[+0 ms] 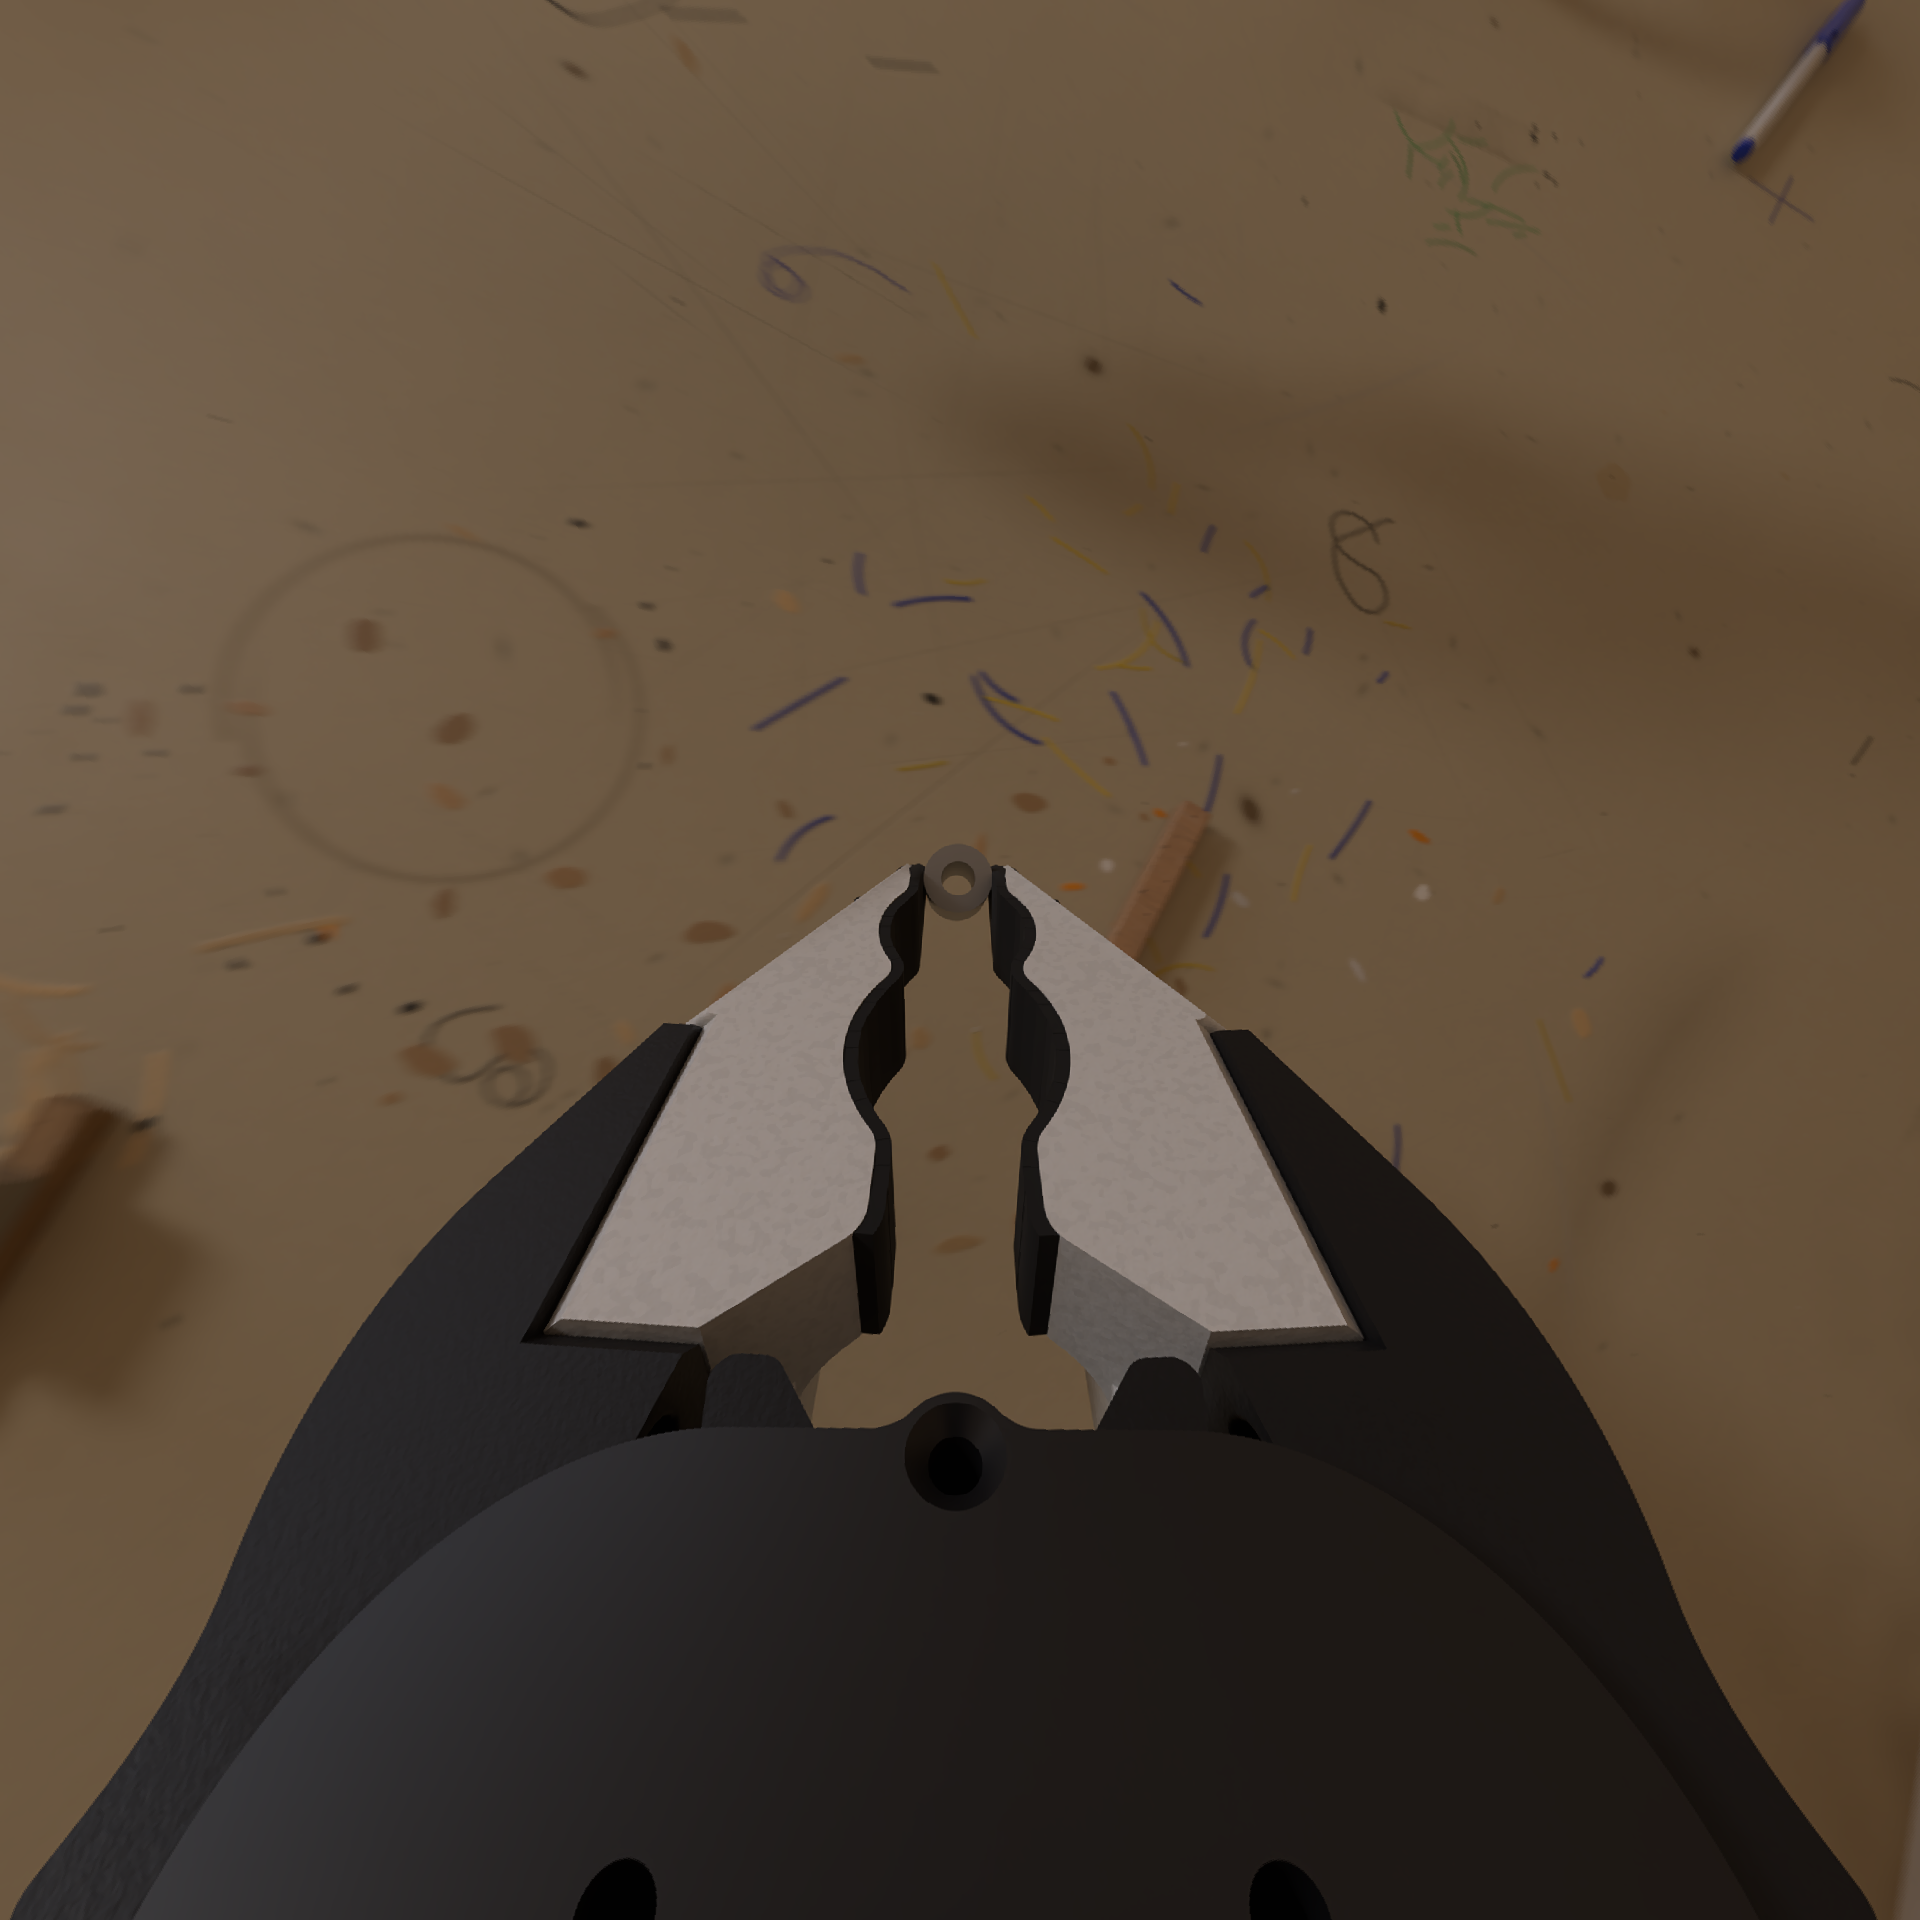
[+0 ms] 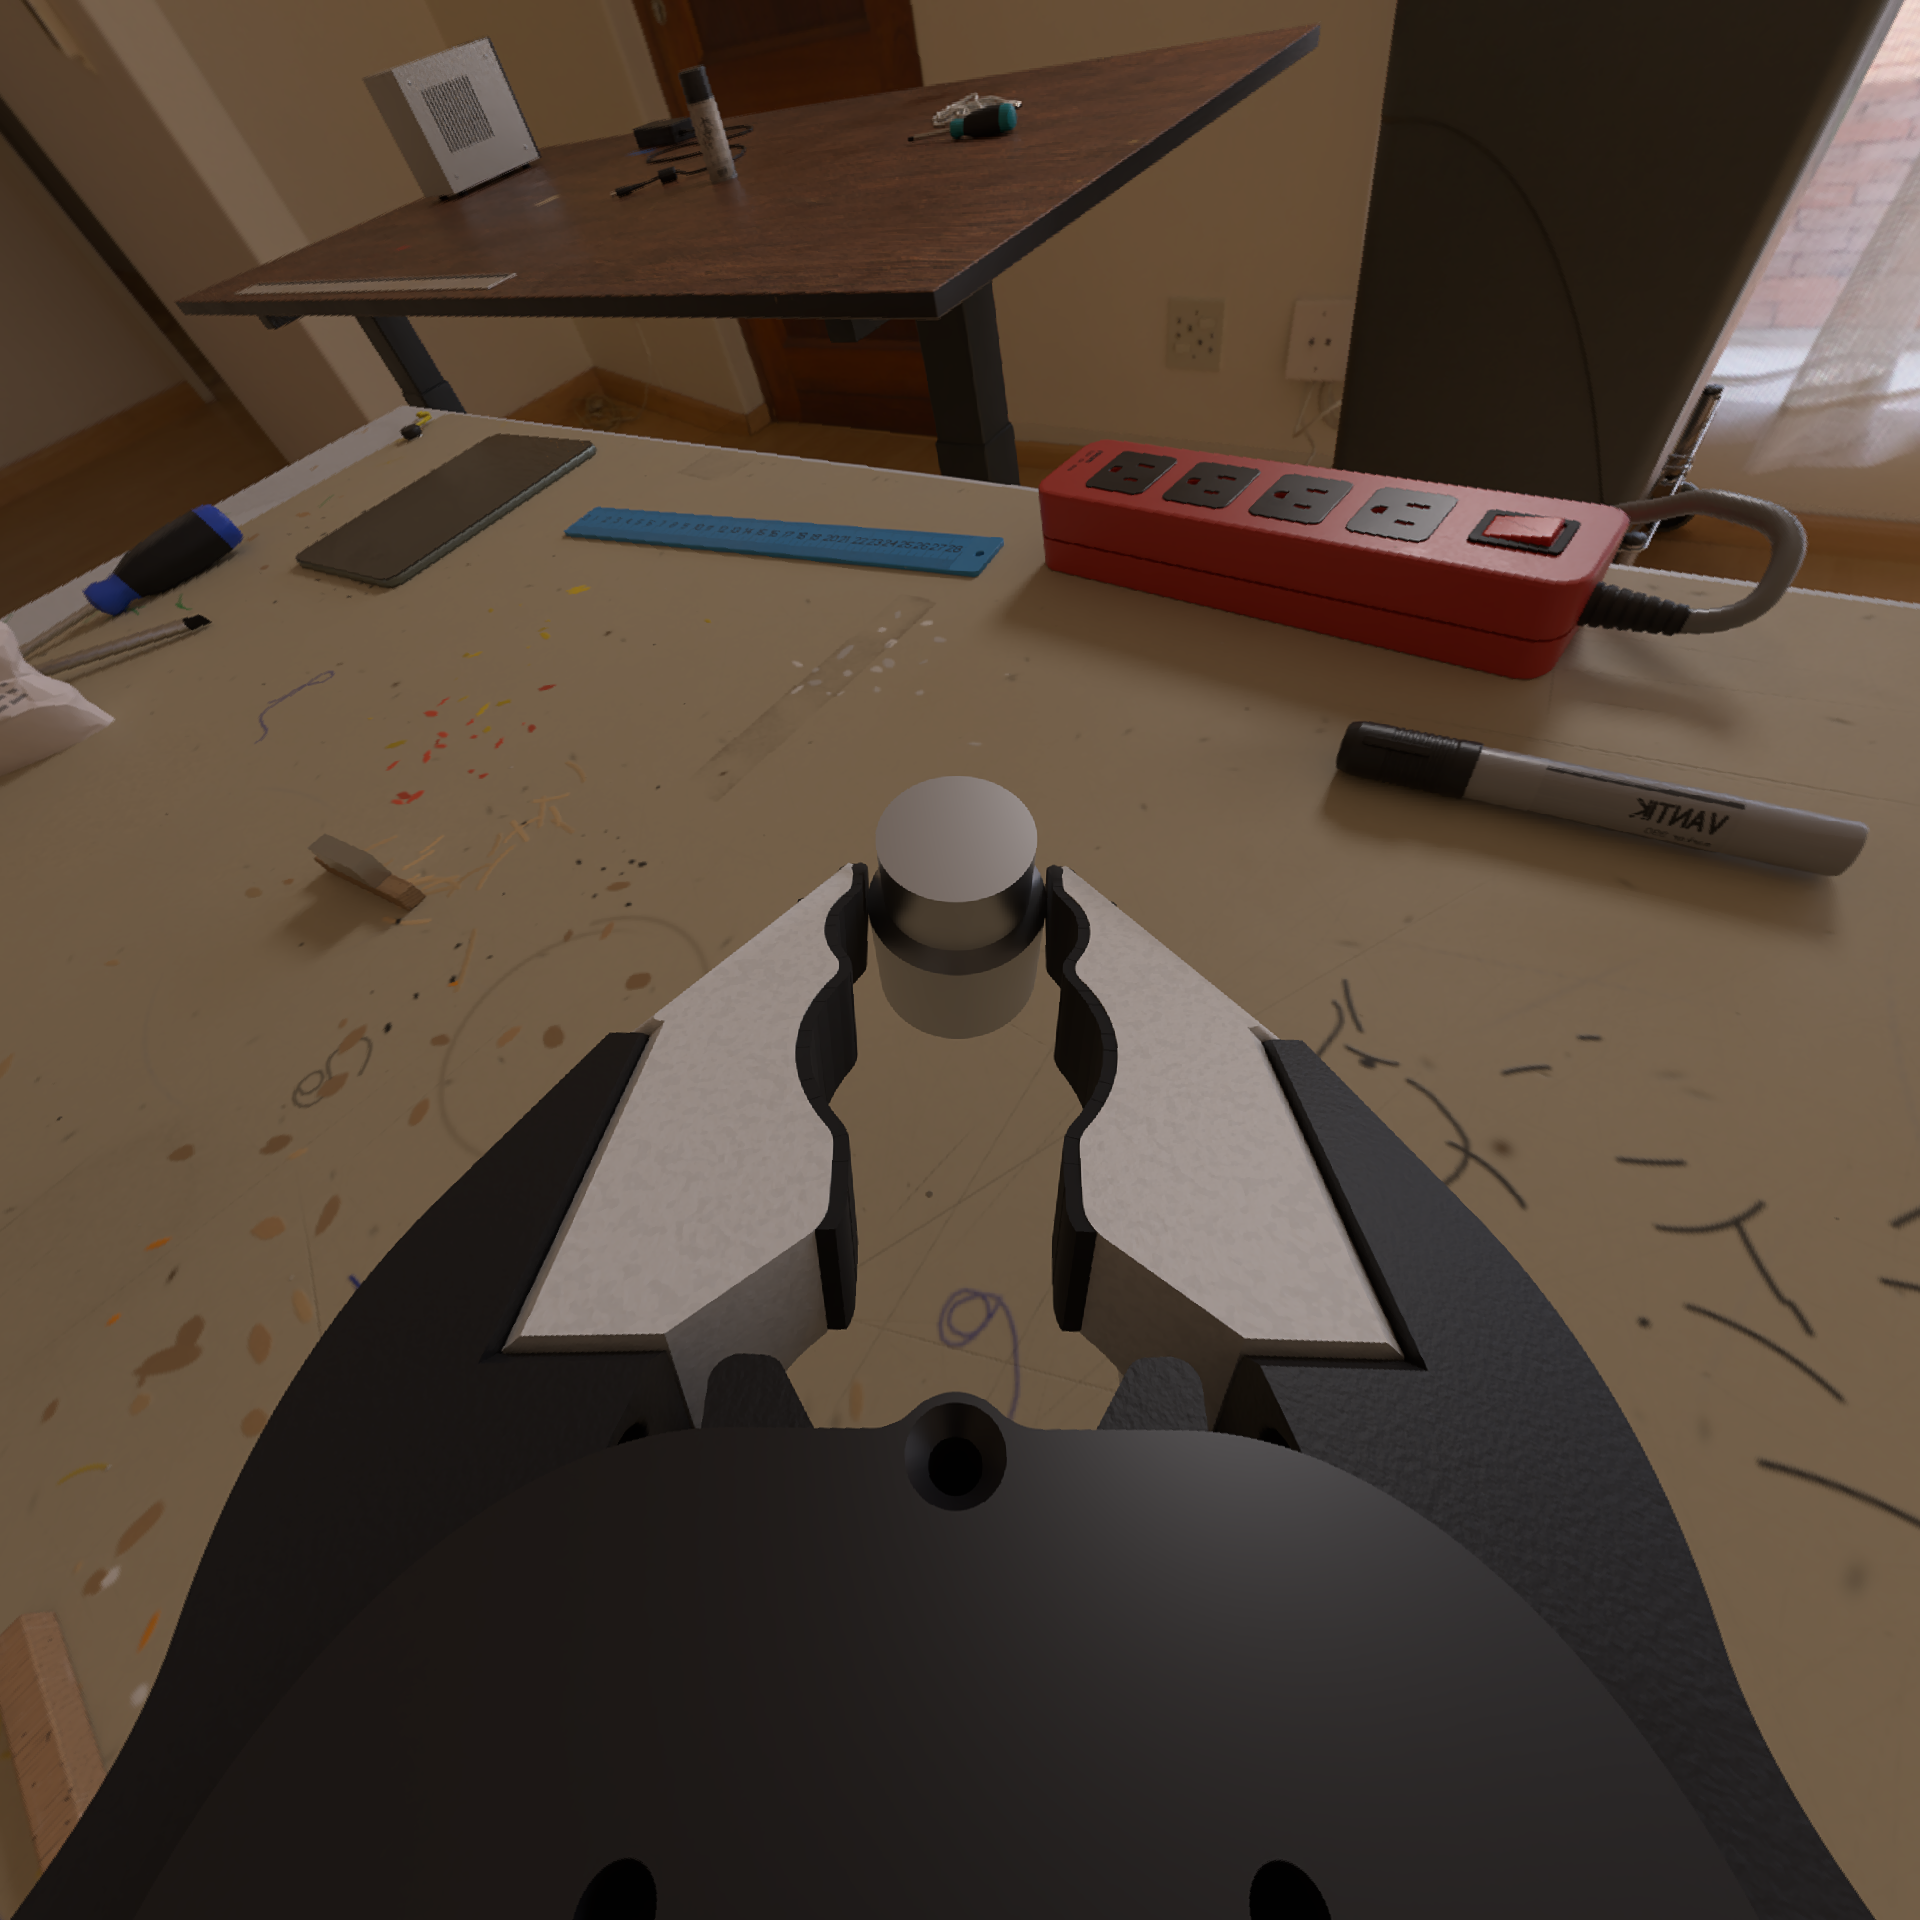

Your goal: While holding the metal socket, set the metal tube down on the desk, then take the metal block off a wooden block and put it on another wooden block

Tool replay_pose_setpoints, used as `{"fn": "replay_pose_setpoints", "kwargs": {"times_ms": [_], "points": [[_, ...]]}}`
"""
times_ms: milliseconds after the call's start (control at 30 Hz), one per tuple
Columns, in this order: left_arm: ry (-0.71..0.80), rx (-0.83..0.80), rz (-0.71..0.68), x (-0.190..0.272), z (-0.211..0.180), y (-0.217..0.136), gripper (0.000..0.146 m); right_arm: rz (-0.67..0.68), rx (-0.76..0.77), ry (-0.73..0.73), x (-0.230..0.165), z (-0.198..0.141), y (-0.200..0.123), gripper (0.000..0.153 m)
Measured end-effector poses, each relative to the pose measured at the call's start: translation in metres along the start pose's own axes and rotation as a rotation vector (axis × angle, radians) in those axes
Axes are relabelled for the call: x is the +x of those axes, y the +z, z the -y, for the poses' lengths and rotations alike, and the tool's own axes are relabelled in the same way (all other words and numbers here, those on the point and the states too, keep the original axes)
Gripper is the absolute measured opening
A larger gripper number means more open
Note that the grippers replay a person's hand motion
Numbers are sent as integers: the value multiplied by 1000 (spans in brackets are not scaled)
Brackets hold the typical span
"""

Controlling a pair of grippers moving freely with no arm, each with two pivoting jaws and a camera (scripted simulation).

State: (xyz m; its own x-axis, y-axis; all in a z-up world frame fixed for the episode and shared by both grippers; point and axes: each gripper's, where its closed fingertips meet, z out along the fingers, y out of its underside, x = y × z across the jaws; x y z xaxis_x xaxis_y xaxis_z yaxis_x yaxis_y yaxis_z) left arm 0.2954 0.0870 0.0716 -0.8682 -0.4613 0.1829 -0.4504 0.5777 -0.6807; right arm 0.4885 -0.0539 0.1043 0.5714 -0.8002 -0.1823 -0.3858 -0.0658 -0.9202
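Observation:
My left gripper (image 1: 956,883) points down at the scribbled tan desk (image 1: 520,312) and is shut on a small grey metal tube (image 1: 957,896), seen end-on as a ring between the fingertips. My right gripper (image 2: 956,883) is shut on the metal socket (image 2: 956,914), a stepped grey cylinder held upright above the desk (image 2: 1143,727). A wooden piece (image 1: 1158,883) lies on the desk just right of the left fingertips, and another (image 1: 42,1164) lies at the left edge. A small wooden block (image 2: 364,868) lies left of the socket. No metal block shows in either view.
A red power strip (image 2: 1320,551), a blue ruler (image 2: 784,540), a dark flat slab (image 2: 447,509) and a screwdriver (image 2: 156,561) lie along the desk's far side. A marker (image 2: 1600,800) lies to the right. A pen (image 1: 1797,78) lies far right. A dark table (image 2: 727,208) stands behind.

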Motion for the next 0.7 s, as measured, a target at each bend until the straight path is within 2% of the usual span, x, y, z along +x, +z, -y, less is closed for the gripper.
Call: {"fn": "replay_pose_setpoints", "kwargs": {"times_ms": [100, 300, 700], "points": [[-10, -60, -55, 23, -4, 22, 12, 19, -4, -1, -4, -1, 2, 34], [20, -133, -24, 34, -5, 54, 12, 20, -35, -20, -7, -7, 7, 34], [6, -147, 8, 35, -5, 71, 12, 22, -38, -13, -7, -8, 8, 34]]}}
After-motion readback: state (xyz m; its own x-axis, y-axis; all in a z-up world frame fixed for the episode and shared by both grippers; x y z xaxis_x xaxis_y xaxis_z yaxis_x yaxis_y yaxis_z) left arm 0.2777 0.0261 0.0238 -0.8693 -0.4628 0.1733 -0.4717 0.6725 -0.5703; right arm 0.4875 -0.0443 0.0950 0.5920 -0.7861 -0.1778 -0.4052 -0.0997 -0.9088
